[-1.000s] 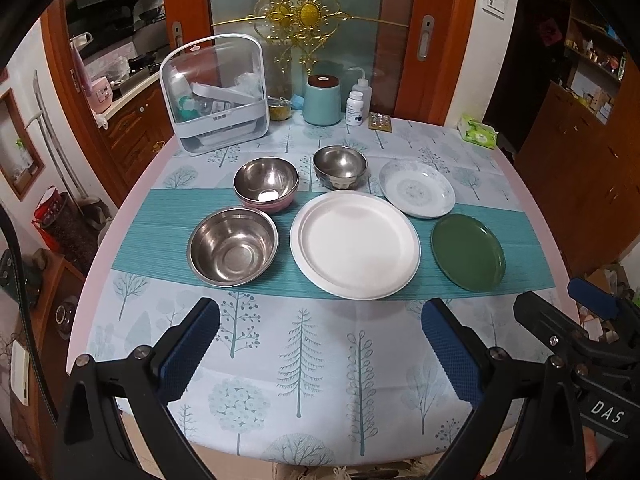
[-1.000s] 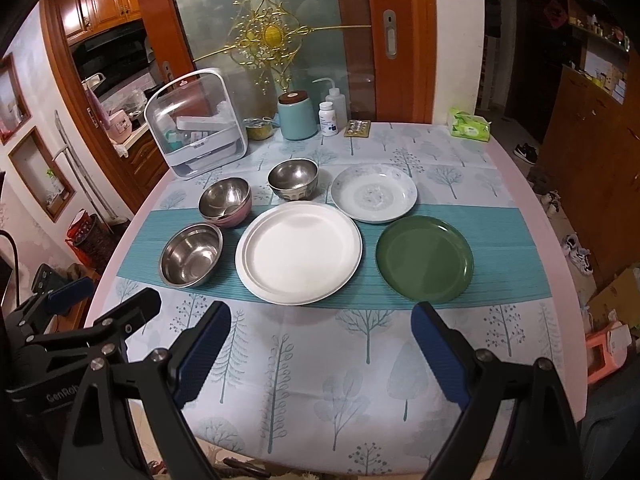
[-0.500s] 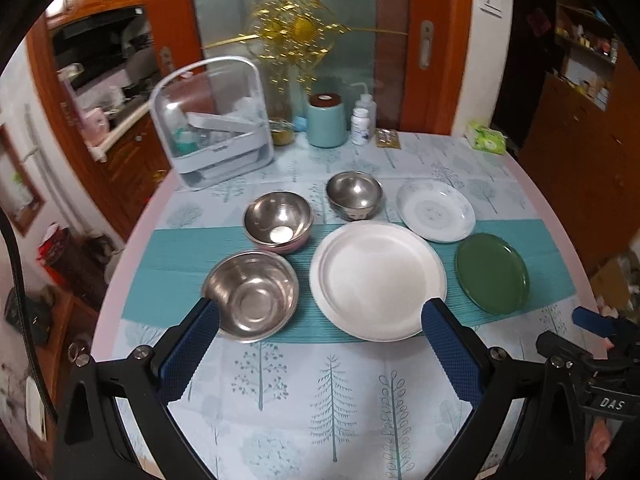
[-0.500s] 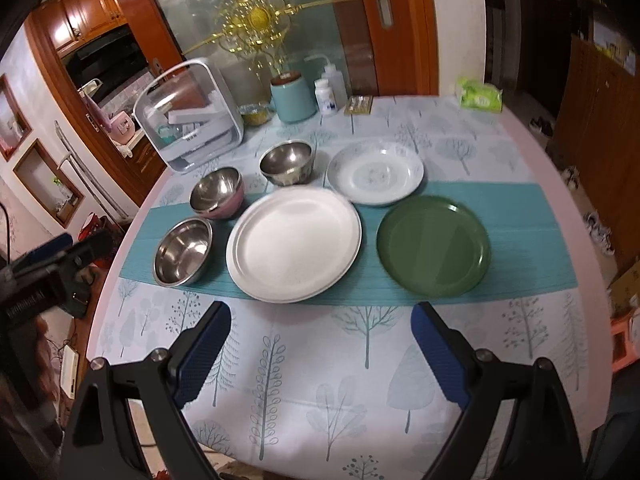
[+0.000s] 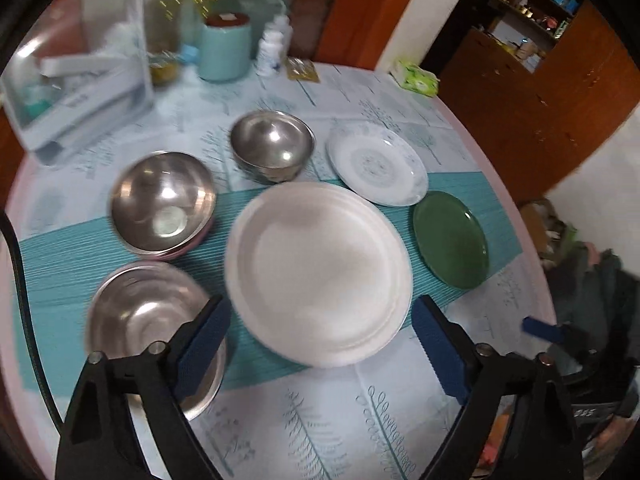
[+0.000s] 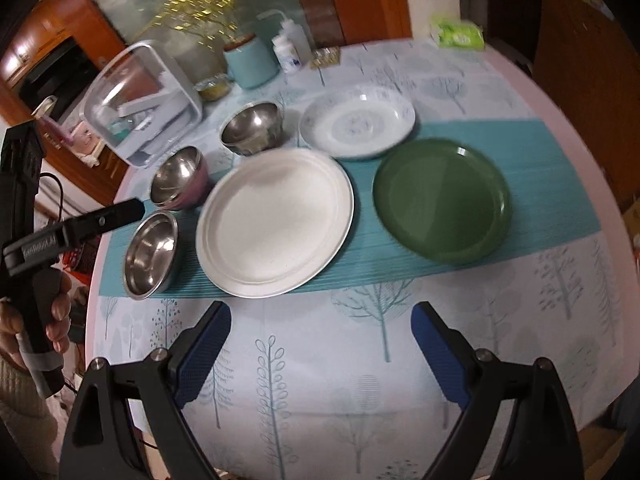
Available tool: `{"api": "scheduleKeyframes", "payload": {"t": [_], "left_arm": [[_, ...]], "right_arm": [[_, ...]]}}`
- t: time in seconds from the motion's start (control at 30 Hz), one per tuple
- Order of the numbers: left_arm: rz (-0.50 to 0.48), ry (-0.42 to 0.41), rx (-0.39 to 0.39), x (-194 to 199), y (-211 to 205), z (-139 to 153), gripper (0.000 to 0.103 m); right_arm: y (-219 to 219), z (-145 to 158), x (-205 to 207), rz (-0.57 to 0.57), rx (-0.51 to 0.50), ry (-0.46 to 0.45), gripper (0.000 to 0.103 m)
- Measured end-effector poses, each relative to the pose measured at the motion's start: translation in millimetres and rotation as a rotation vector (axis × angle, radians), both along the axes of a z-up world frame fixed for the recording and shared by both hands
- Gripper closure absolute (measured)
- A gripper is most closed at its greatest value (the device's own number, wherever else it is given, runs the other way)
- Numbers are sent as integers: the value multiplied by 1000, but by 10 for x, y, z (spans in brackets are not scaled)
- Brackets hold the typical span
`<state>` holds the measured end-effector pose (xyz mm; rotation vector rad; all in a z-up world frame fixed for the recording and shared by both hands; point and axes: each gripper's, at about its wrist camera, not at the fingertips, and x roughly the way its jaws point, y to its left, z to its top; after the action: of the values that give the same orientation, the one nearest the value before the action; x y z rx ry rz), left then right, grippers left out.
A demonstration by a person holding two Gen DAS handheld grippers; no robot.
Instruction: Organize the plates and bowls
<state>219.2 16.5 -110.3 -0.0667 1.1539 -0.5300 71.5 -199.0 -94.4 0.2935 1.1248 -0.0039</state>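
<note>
A large white plate [image 5: 320, 264] lies mid-table on a teal runner [image 5: 60, 248]. To its right are a green plate [image 5: 450, 240] and a patterned white plate [image 5: 376, 168]. Three steel bowls stand left: a far one [image 5: 272, 148], a pink-sided one [image 5: 164, 204] and a near one [image 5: 140, 320]. My left gripper [image 5: 320, 344] hovers at the white plate's near rim, its jaws closing, with no pad touching anything. My right gripper [image 6: 320, 350] is open over bare tablecloth, short of the white plate [image 6: 276, 220] and the green plate [image 6: 442, 200].
A clear storage box [image 5: 80, 80], a teal canister [image 5: 224, 48], white bottles [image 5: 272, 48] and a green tissue pack [image 5: 416, 78] line the table's far side. A hand [image 6: 56, 312] holds the left gripper's handle at the table's left edge. Wooden cabinets stand to the right.
Both grippers have come down and forward toward the dishes. The left one now sits at the white plate's near rim with its jaws slightly narrower. The dishes have not moved.
</note>
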Motion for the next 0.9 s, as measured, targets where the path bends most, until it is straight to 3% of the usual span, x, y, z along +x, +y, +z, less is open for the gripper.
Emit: {"api": "scheduleKeyframes", "payload": {"t": [0.27, 0.6, 0.9], "left_arm": [[-98, 172, -5, 499, -18, -513, 34], [-131, 272, 102, 840, -72, -878, 34], [-87, 324, 167, 993, 1, -1044, 34]], "right_arm": [[72, -378, 309, -99, 98, 86, 15], [155, -598, 571, -141, 124, 128, 16], [164, -768, 710, -151, 128, 167, 16]]}}
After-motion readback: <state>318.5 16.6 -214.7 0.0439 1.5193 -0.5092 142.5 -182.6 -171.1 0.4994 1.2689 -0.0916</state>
